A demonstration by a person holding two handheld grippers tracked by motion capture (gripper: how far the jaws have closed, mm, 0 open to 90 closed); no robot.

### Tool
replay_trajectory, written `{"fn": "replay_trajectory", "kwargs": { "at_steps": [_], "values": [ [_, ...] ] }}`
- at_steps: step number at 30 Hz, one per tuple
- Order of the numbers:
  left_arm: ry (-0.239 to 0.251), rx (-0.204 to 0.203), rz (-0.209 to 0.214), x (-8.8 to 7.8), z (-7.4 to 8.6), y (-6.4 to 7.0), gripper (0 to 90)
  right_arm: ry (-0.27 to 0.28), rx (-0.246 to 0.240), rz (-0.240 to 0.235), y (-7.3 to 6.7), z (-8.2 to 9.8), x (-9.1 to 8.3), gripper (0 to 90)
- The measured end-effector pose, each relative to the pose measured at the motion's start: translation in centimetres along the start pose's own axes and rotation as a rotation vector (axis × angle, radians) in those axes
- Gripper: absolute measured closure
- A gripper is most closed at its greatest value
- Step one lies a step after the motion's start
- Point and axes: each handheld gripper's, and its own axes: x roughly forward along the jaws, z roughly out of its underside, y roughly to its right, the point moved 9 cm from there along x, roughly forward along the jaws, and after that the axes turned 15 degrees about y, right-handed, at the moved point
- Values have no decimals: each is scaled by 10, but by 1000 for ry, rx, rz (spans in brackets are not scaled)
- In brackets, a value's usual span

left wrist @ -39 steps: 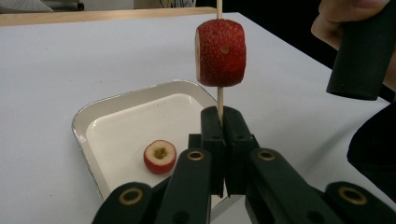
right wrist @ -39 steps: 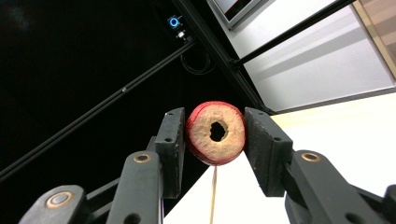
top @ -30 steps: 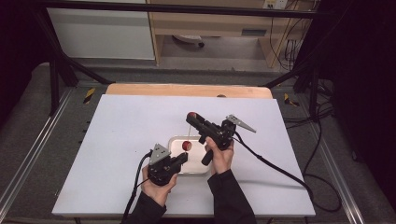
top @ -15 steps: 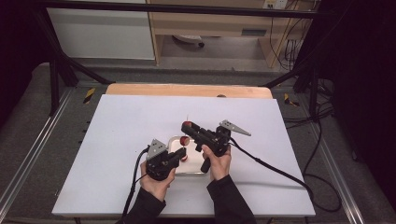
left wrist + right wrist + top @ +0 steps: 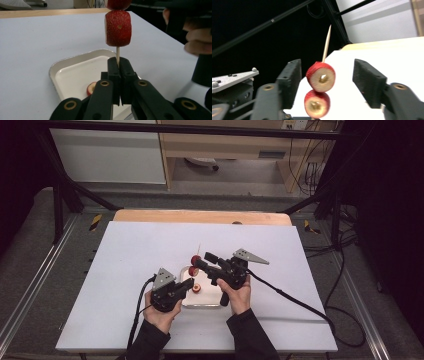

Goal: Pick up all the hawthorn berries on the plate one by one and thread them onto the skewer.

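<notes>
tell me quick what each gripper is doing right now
Left gripper: shut on the skewer, which carries two red fruit slices.
Right gripper: open, jaws just opened, either side of the top slice without pressing it.

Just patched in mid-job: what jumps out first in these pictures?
A thin wooden skewer stands upright over the white tray near the table's front edge, clamped low in the shut left gripper, with two red fruit slices threaded on it. The right gripper brackets the upper slice, jaws just opened, pads clear. One more slice lies in the tray.
</notes>
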Motion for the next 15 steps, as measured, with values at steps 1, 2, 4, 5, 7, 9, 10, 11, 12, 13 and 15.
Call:
{"fn": "replay_trajectory", "kwargs": {
  "at_steps": [1,2,4,5,7,9,10,11,12,13,15],
  "values": [
    [-6,8,-5,-2,1,-3,887,-14,-19,9,2,-1,-1,317],
    [-10,12,-7,-5,2,-6,886,-30,-39,18,4,-1,-2,292],
    [-22,32,-10,-9,5,-11,886,-67,-66,31,9,0,-6,237],
    [-28,45,-10,-12,6,-14,886,-91,-70,35,11,1,-7,212],
    [-40,67,1,-17,8,-17,886,-143,-102,50,17,4,-11,181],
    [-52,84,4,-21,11,-20,886,-205,-141,57,22,9,-17,146],
    [-54,86,7,-23,12,-21,886,-241,-151,56,25,12,-20,127],
    [-61,94,9,-25,13,-22,886,-274,-164,56,27,14,-23,115],
    [-75,111,10,-28,16,-24,886,-296,-181,59,29,15,-25,107],
    [-86,118,11,-30,18,-25,886,-313,-201,65,31,16,-28,102],
    [-106,130,14,-35,22,-28,886,-349,-224,63,34,17,-32,87]
  ]
}}
